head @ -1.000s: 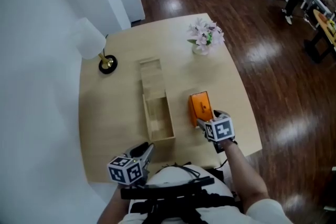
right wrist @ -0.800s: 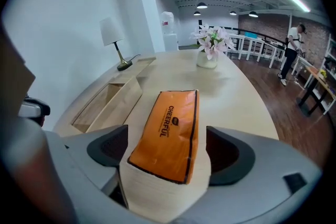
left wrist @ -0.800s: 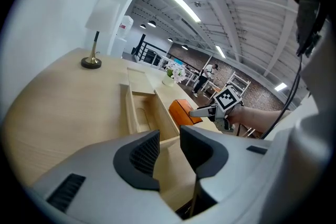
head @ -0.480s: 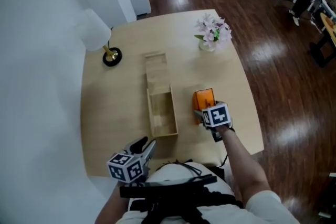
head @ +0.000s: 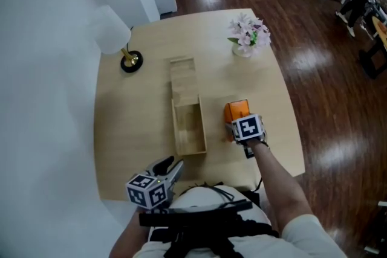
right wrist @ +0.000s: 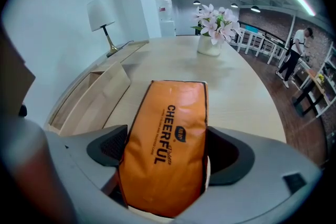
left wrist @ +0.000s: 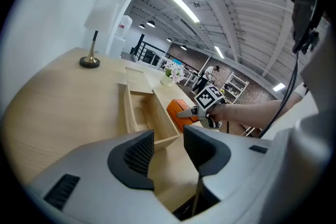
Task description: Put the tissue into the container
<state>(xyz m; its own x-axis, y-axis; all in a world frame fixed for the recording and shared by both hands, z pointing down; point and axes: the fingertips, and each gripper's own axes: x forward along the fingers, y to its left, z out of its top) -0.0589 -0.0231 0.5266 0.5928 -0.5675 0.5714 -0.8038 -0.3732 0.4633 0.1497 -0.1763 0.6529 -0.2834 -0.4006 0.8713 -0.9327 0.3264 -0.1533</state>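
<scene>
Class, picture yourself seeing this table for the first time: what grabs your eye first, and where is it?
The bright orange tissue pack stands out, lying on the pale table right of the open wooden box, between the jaws of the right gripper, which have just been opening. Next come the pink flowers at the far right corner and the white lamp at far left.

I note my left gripper (left wrist: pixel 168 152) at seven o'clock in the head view, aimed toward one o'clock; its jaws have just been opening, with nothing between them. My right gripper (right wrist: pixel 165 152), at four o'clock on an outstretched forearm (head: pixel 275 172), tilts steeply down; its jaws have just been opening and stand wide astride the tissue pack (right wrist: pixel 168 107)
</scene>
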